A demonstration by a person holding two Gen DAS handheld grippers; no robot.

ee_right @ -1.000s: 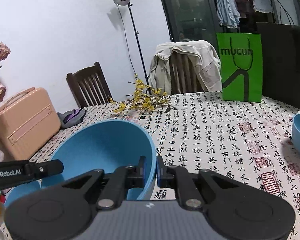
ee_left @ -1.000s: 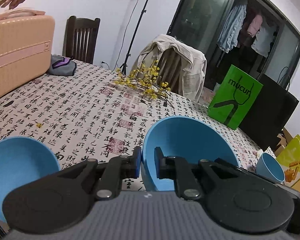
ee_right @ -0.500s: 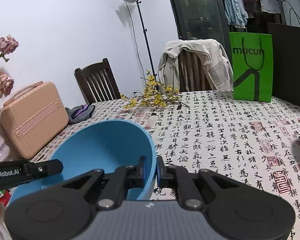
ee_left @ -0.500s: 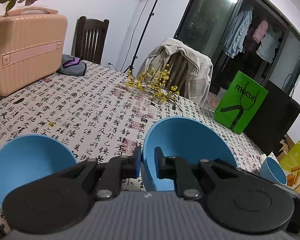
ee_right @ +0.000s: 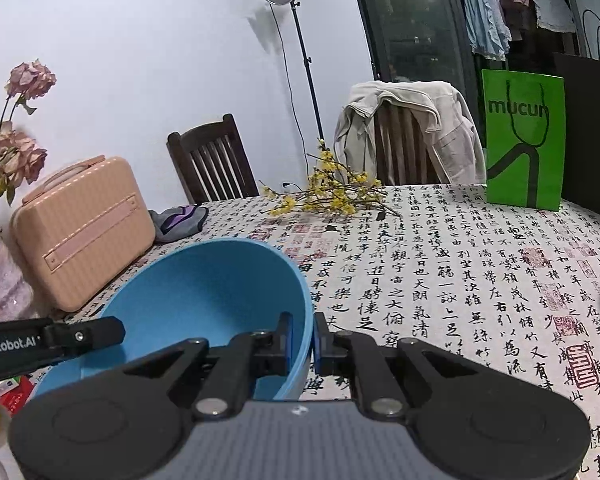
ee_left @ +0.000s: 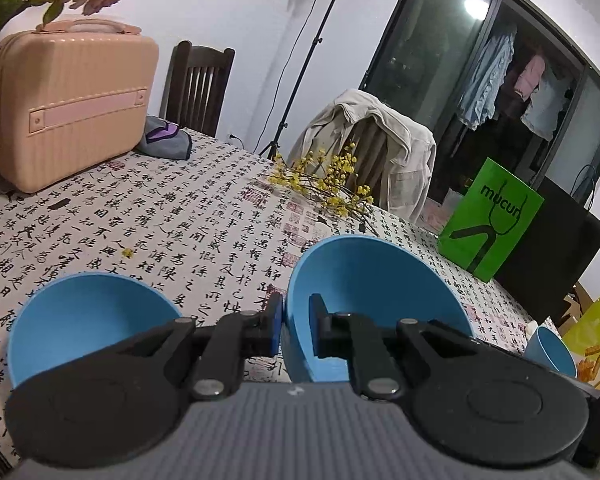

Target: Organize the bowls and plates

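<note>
Both grippers hold one blue bowl (ee_left: 374,284) by opposite rims, tilted a little above the calligraphy tablecloth (ee_left: 172,220). My left gripper (ee_left: 296,320) is shut on its left rim. In the right wrist view the same bowl (ee_right: 204,288) has my right gripper (ee_right: 303,338) shut on its right rim, and a left gripper finger (ee_right: 84,334) reaches its left edge. A second blue bowl (ee_left: 92,320) stands upright on the cloth just left of the held one. A smaller blue bowl (ee_left: 550,350) sits at the table's right edge.
A peach hard case (ee_left: 72,108) stands at the far left with a grey pouch (ee_left: 164,140) beside it. Yellow flower twigs (ee_left: 324,184) lie mid-table. A green paper bag (ee_left: 492,220) and a black bag stand at the right. Chairs line the far side.
Both grippers have carried the held bowl leftward, toward the second bowl and the peach case. The small bowl has slid out of the right wrist view. Both grips are unchanged.
</note>
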